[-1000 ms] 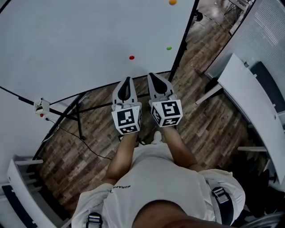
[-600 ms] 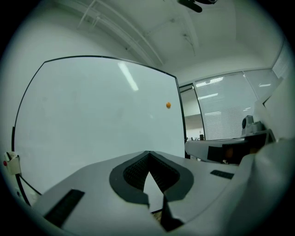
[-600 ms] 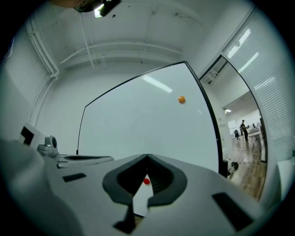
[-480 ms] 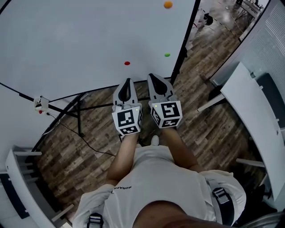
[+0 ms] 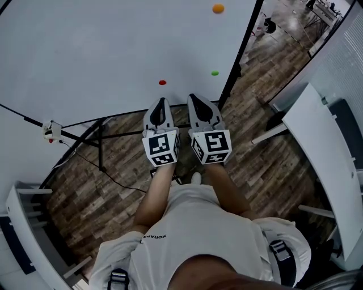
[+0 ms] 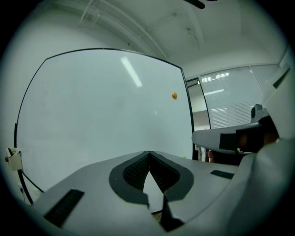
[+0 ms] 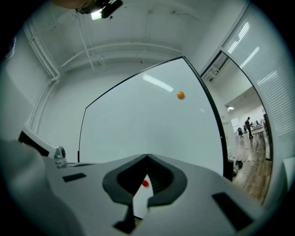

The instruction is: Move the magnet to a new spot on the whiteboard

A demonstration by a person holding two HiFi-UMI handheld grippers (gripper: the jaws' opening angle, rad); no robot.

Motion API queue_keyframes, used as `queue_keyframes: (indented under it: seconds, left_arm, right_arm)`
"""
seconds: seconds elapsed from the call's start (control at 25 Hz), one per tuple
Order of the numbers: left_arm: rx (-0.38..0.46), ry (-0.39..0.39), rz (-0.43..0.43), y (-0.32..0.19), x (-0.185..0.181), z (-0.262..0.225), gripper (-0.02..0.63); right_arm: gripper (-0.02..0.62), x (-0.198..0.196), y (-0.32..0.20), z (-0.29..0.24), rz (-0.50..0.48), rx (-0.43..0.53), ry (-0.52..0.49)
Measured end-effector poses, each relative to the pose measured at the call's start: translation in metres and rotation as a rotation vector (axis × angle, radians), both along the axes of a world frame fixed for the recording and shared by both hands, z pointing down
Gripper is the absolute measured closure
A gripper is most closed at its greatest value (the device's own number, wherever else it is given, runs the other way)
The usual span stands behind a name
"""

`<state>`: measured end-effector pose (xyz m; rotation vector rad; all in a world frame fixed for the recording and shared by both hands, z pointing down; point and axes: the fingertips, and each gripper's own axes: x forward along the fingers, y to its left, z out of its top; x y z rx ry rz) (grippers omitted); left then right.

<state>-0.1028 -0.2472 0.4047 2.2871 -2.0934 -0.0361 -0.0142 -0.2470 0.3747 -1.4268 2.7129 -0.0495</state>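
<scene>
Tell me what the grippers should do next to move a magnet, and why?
Probably push the right gripper forward toward the red magnet, opening its jaws on the way. It and the left gripper are both shut, empty and short of the whiteboard. The red magnet is the nearest one, and in the right gripper view it lines up with the jaws.

Seemingly three magnets (image 5: 162, 82) (image 5: 215, 73) (image 5: 218, 8), one whiteboard (image 5: 102, 51)

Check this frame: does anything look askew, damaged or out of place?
Nothing stands out. The red magnet, green magnet and orange magnet sit on an unmarked whiteboard; the left claw and right claw are shut, empty, short of the board.
</scene>
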Motion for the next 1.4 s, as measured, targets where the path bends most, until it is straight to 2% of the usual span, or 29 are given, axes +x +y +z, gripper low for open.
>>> queue_keyframes:
  seconds: [0.28,0.44,0.72,1.4]
  left_arm:
    - [-0.038,0.003,0.007,-0.013,-0.01,0.022,0.603]
    - [-0.028,-0.032,-0.013,-0.021,-0.019,0.032,0.601]
    - [-0.04,-0.058,-0.008,-0.037,-0.021,0.05,0.563]
    - [-0.092,-0.04,-0.057,-0.082,-0.025,0.095,0.52]
  right_arm:
    - [0.581,-0.008,0.0,0.007,0.005,-0.013,0.008]
    - [0.581,-0.011,0.0,0.009,0.004,-0.017,0.015]
    - [0.581,-0.012,-0.003,0.011,0.012,-0.022,0.012]
    - [0.581,0.0,-0.016,0.017,0.046,-0.028,0.002]
